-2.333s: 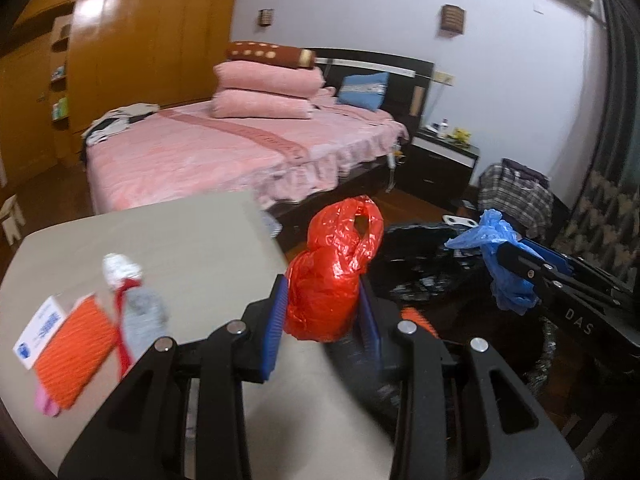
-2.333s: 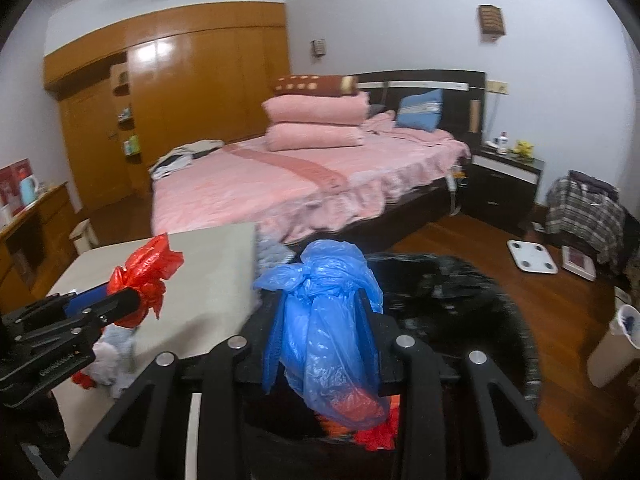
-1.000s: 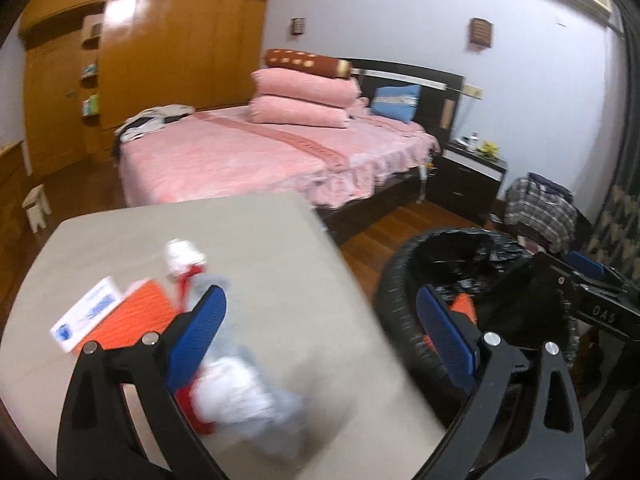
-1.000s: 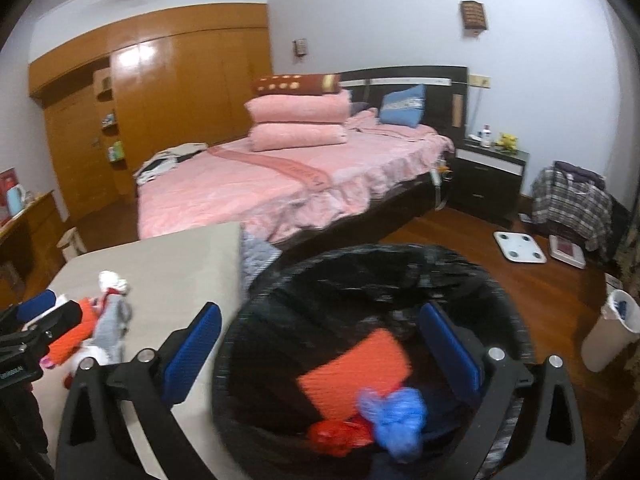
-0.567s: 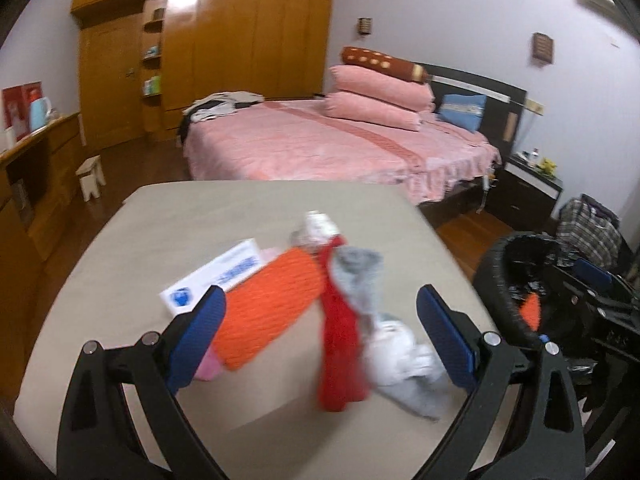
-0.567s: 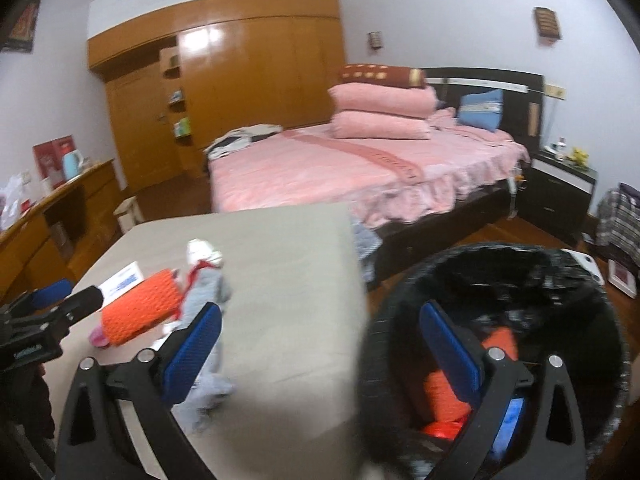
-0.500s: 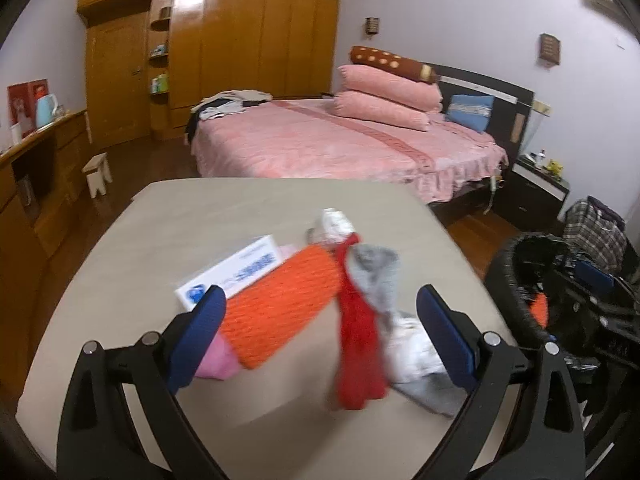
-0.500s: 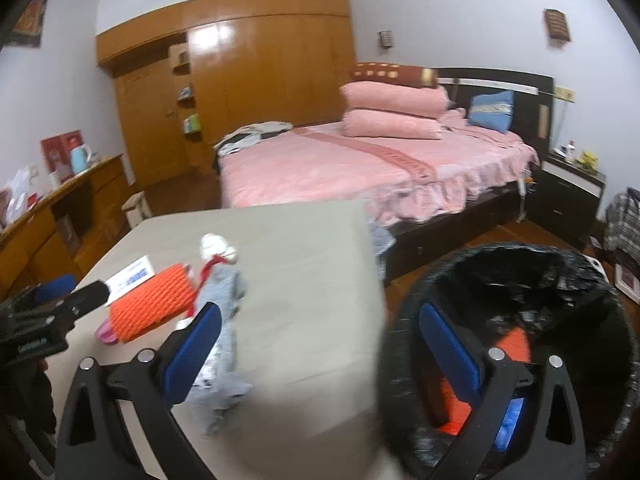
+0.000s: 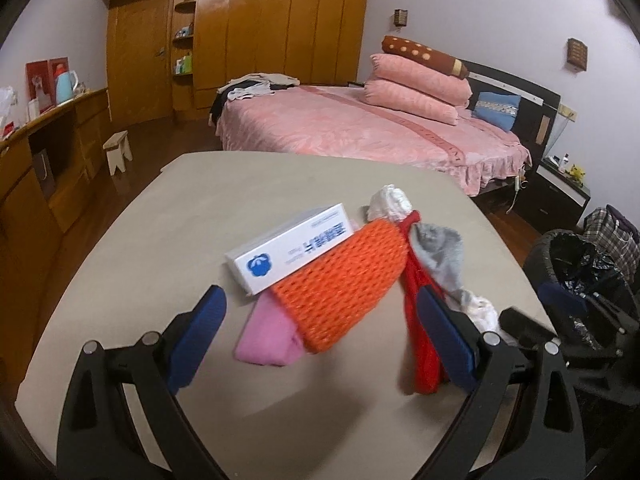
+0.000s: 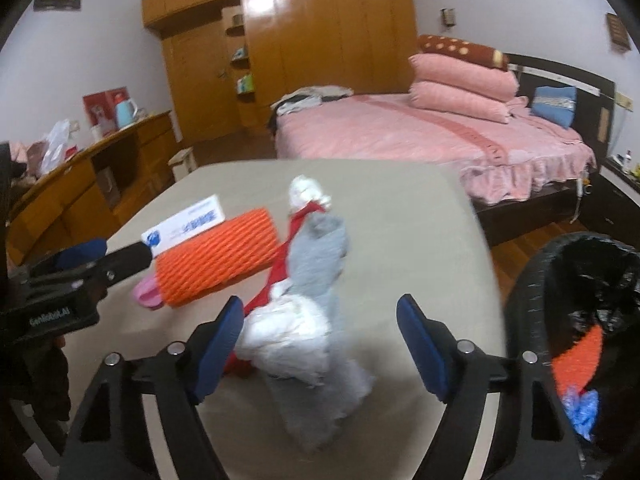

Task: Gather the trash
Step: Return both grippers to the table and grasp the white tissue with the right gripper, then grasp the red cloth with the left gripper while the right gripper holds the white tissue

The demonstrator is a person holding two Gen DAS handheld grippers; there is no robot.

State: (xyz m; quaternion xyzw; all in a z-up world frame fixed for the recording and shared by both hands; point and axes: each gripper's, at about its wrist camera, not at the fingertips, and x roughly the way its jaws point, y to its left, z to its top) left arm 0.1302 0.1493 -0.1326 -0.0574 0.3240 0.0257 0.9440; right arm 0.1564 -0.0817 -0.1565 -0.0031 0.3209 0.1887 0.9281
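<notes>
Scene: a beige rounded bench [image 9: 120,248] carries a small heap of trash; a black-lined round trash bin [image 10: 580,272] stands just off its right edge.
Trash on the bench: an orange knitted foam-net sleeve [image 9: 344,276] lies across a pink soft piece [image 9: 268,340] and against a white cardboard box with blue print [image 9: 292,248]; beside them are a red plastic strip [image 9: 420,336], a grey crumpled cloth [image 10: 316,264] and a white crumpled tissue wad [image 10: 288,328].
Trash in the bin: an orange net piece [image 10: 580,352] and a blue plastic scrap [image 10: 580,408] already lie inside.
Left gripper [image 9: 320,336]: fingers spread wide and empty, straddling the orange sleeve and the pink piece from above.
Right gripper [image 10: 320,340]: fingers closing, with the white wad and the grey cloth's tail between them, pads apparently not yet pressing.
Stage: judged as the reach for the next pair of items; several pieces remain.
Risk, right side: the wad, cloth and red strip are tangled, so a pinch could drag the strip along and shed it short of the bin.
Risk, left side: the sleeve overlaps the box and pink piece; a shallow grasp may nudge the box away or lift only part.
Risk, both: the grippers work close together and could bump.
</notes>
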